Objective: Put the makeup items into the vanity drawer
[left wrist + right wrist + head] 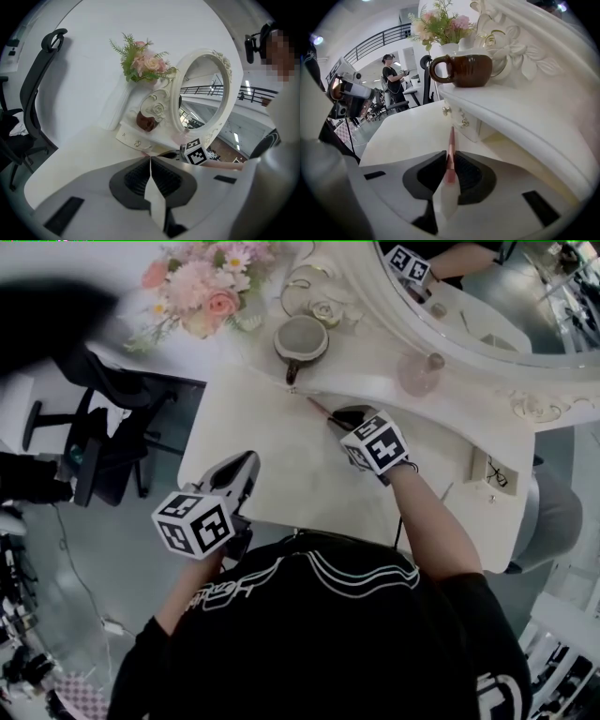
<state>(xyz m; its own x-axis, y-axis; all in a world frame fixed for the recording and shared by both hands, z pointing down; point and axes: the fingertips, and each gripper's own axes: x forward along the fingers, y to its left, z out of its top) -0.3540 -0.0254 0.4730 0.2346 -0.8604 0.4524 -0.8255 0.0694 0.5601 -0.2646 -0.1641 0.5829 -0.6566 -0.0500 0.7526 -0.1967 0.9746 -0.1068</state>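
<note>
The mug [300, 338] is glossy dark brown. Left of it, the flowers [202, 287] are pink, peach and white with green leaves. Below it, the vanity table [281, 465] is plain cream. To its right, the mirror frame [450, 329] is ivory with carved scrolls, and the bottle [419, 376] is pale translucent pink. The makeup pencil [451, 138] is rose pink. The left gripper [150, 160] and right gripper [450, 157] are white with black ribbed pads [433, 173] and black-and-white square markers. The shirt [328, 643] is black with white stripes.

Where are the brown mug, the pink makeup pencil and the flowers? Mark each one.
brown mug [471, 70], right gripper view, on the side of its body.
pink makeup pencil [451, 143], right gripper view, on its shaft ahead of the jaws.
flowers [145, 62], left gripper view, on the pink blooms.
</note>
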